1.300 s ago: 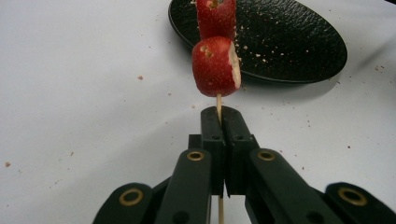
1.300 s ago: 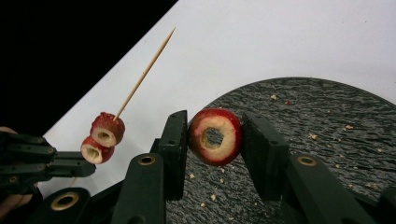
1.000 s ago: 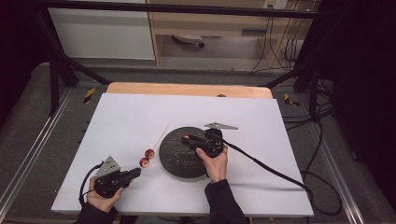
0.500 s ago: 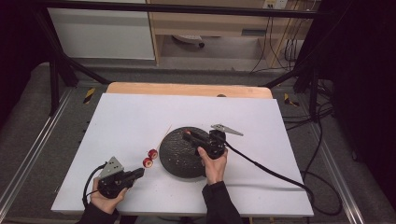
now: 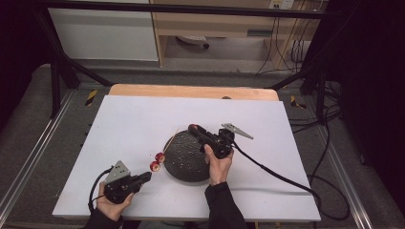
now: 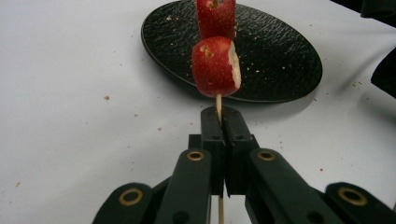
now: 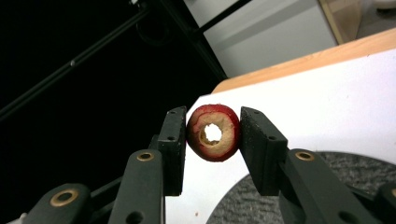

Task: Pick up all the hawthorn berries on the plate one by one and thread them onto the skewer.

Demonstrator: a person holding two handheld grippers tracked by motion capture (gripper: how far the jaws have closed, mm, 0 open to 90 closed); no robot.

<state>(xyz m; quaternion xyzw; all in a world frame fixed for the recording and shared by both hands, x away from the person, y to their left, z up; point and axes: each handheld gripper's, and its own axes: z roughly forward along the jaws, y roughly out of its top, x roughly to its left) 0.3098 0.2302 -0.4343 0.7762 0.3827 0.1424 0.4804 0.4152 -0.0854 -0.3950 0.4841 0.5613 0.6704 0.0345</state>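
A left gripper (image 6: 219, 122) clamps a skewer (image 6: 218, 103) already carrying 2 fruit rings (image 6: 216, 66), while the right gripper (image 7: 212, 133) pinches a 3rd ring (image 7: 213, 132), not yet threaded.

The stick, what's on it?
Two red fruit slices sit threaded on the stick. The upper slice runs past the picture's top, so the stick's tip is covered. The left fingers hide its lower part.

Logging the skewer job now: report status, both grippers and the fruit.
Left gripper shut on skewer, two fruit pieces threaded. Right gripper shut on cored fruit ring, above plate. Nothing between.
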